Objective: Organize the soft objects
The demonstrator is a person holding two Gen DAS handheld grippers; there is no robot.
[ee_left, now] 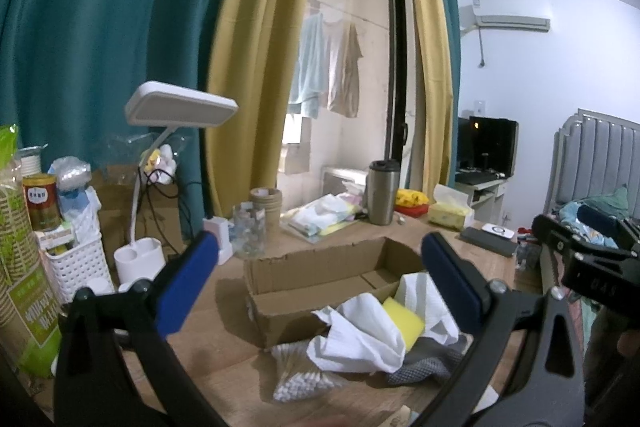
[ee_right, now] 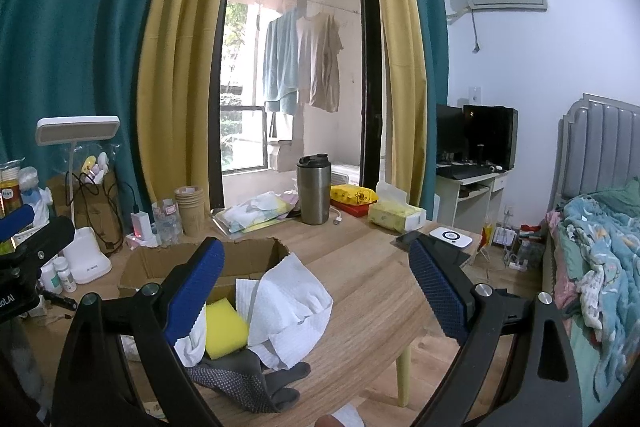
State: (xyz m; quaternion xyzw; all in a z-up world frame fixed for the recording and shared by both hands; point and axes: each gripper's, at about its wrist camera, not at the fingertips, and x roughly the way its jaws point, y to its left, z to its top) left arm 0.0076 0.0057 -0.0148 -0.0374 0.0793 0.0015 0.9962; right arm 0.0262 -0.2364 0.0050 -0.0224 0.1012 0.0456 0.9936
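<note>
A pile of soft things lies on the wooden table in front of an open cardboard box: a white paper towel, a yellow sponge, a grey dotted glove and a bag of cotton swabs. My left gripper is open and empty, above the pile and box. My right gripper is open and empty, above the paper towel. Each gripper shows at the edge of the other's view.
A white desk lamp, a white basket, paper cups, a steel tumbler, a tissue box and a phone stand around the table's back. A bed is at the right.
</note>
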